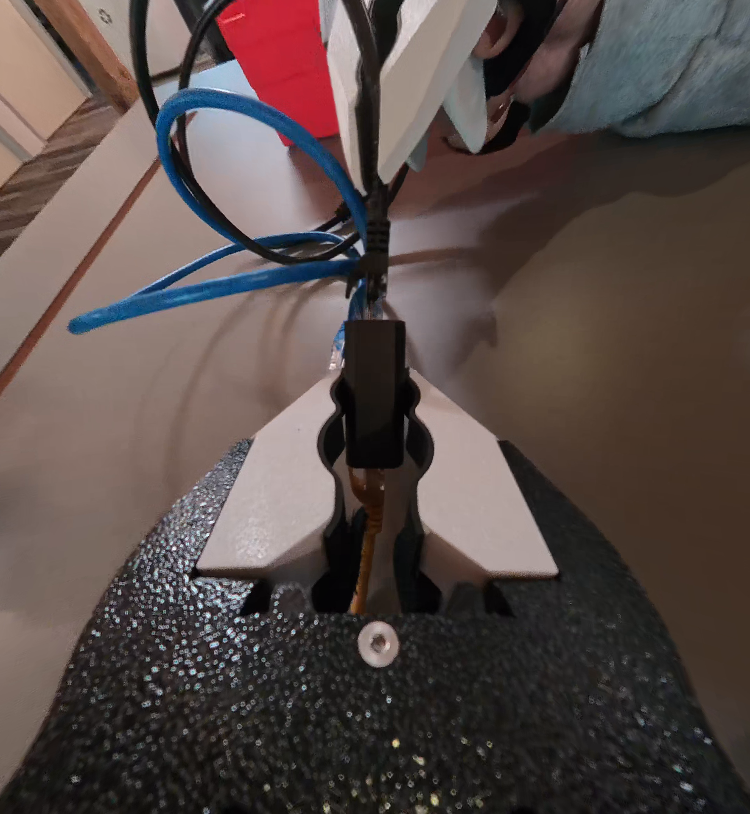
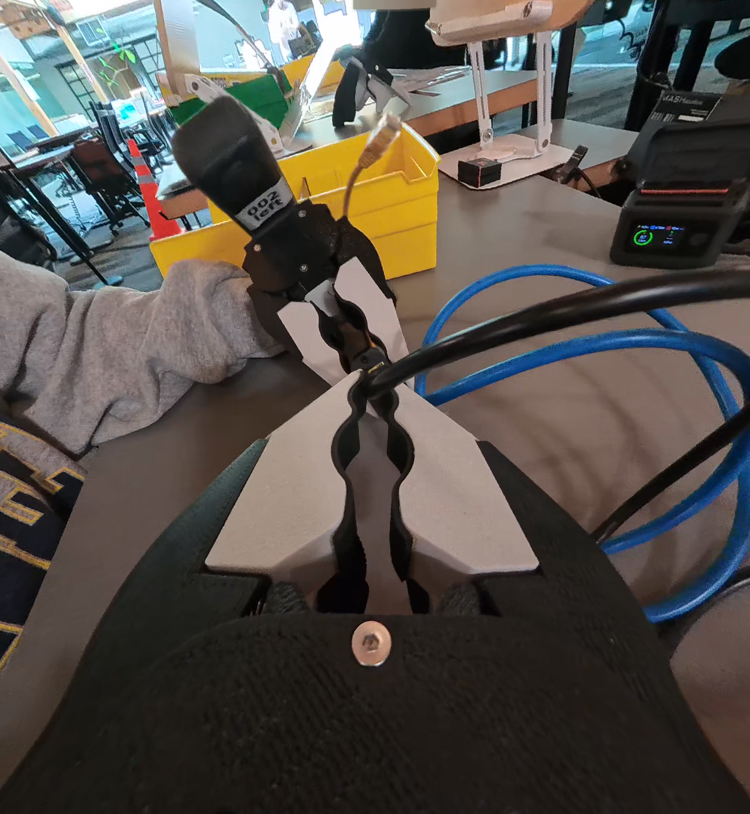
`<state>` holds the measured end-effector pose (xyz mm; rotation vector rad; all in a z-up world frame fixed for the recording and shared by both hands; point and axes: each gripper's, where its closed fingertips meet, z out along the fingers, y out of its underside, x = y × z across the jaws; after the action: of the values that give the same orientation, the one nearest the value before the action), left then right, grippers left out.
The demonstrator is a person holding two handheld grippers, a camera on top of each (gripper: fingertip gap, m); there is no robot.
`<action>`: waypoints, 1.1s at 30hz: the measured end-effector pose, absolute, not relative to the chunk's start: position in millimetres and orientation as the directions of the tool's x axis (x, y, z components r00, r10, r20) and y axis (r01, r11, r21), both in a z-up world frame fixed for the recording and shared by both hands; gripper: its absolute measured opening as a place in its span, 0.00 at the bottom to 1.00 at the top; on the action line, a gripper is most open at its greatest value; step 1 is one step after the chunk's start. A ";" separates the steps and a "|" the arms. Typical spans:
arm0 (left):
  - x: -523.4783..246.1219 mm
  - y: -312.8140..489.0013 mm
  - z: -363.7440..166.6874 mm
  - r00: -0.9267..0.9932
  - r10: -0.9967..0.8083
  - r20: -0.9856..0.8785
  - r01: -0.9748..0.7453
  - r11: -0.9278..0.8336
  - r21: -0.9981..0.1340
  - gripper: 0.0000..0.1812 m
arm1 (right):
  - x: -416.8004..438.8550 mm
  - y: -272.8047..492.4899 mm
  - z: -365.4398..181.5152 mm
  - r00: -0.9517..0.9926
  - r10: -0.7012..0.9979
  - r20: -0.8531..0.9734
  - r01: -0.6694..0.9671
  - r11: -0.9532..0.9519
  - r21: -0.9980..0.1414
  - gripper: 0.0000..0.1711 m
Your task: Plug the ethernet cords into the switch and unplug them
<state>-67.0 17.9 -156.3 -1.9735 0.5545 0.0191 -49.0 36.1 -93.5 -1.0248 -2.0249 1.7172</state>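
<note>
Left tool (image 1: 375, 396) gripping black switch (image 1: 375, 387), white label (image 2: 265, 209) on handle, right tool (image 2: 371, 392) pinching black cord (image 2: 540, 315)

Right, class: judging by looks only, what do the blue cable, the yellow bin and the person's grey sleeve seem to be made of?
Blue cable: likely a rubbery plastic jacket, smooth with a slight sheen, bending in loose loops.
Yellow bin: probably hard moulded plastic, with glossy, stiff, straight walls.
Grey sleeve: soft knit fabric, perhaps fleece, matte and wrinkled.

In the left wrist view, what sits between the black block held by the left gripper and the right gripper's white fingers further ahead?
The black cord's plug, its clear tip at the black block. Blue cord lies just left.
</note>
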 end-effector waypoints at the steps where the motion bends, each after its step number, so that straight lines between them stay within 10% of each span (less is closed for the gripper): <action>1: -66.8 17.8 -156.8 0.894 -0.374 -0.245 -0.383 -0.357 -0.852 0.12 | -49.1 36.1 -96.0 -0.700 0.677 -0.228 0.334 0.029 -0.942 0.02; 33: -76.2 20.6 -156.5 0.913 -0.303 -0.273 -0.378 -0.379 -0.845 0.12 | -58.5 28.0 -96.4 -0.637 0.747 -0.189 0.274 -0.010 -0.962 0.12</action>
<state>-76.2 20.6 -156.5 -1.9901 0.4921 0.0872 -58.5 28.0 -96.4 -1.0581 -1.8921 1.6855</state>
